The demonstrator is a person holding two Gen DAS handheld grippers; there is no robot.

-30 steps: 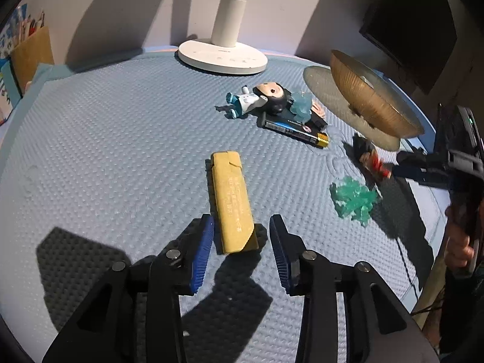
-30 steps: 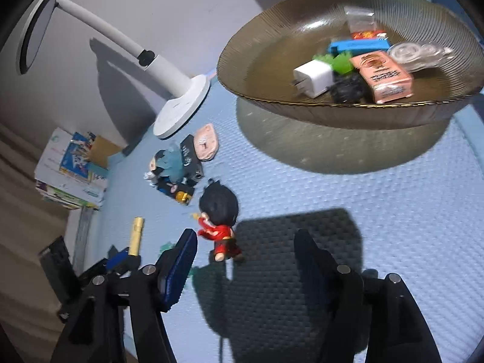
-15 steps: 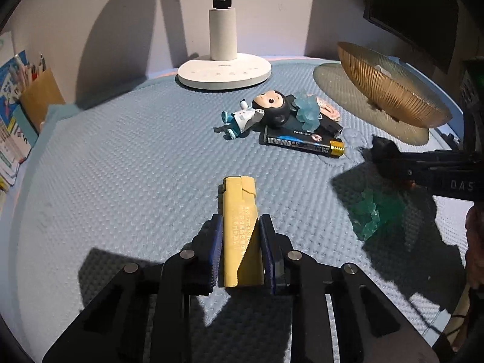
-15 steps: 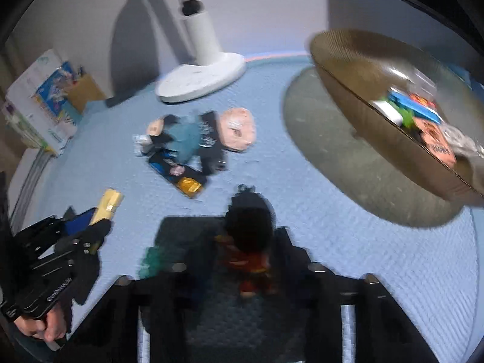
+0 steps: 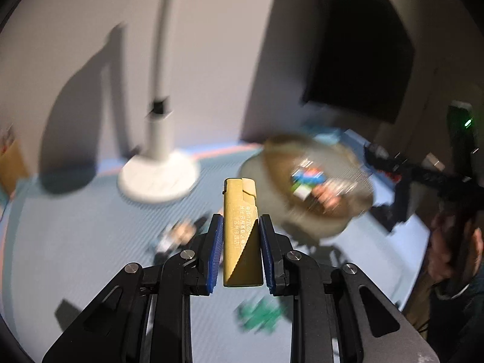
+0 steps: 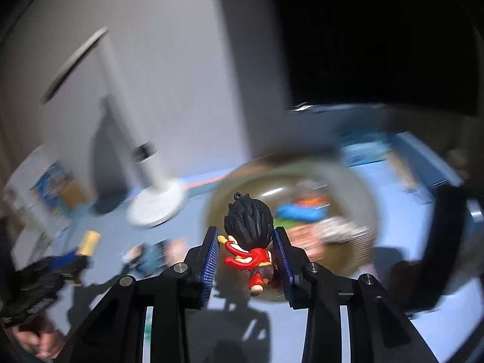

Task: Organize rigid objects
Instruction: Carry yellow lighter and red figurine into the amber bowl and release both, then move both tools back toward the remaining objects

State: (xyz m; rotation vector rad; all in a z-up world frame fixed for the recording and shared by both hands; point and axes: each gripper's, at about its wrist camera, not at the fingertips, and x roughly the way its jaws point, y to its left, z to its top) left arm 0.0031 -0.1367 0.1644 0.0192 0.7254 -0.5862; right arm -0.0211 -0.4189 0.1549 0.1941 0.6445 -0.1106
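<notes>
My left gripper [image 5: 240, 227] is shut on a yellow lighter [image 5: 242, 236], held up in the air with its cap end pointing away. My right gripper [image 6: 246, 236] is shut on a small figure with black hair and red clothes [image 6: 249, 239], also lifted off the mat. Behind both stands the brown ribbed bowl [image 5: 348, 211] [image 6: 357, 181], blurred, holding several small coloured items. The right gripper [image 5: 402, 172] shows at the right edge of the left wrist view. In the right wrist view the left gripper [image 6: 65, 261] sits low at the left with the lighter [image 6: 87, 242].
A white desk lamp [image 5: 158, 178] [image 6: 157, 202] stands on the blue mat [image 5: 75, 236] at the back. A doll and other small items [image 5: 178, 233] lie mid-mat. A green piece [image 5: 260, 314] lies under the left gripper. Books [image 6: 45, 187] stand at the far left. A hand [image 5: 441, 251] holds the right tool.
Both grippers closed on their objects, the left on the lighter and the right on the figure, then rose off the mat and tilted up toward the bowl.
</notes>
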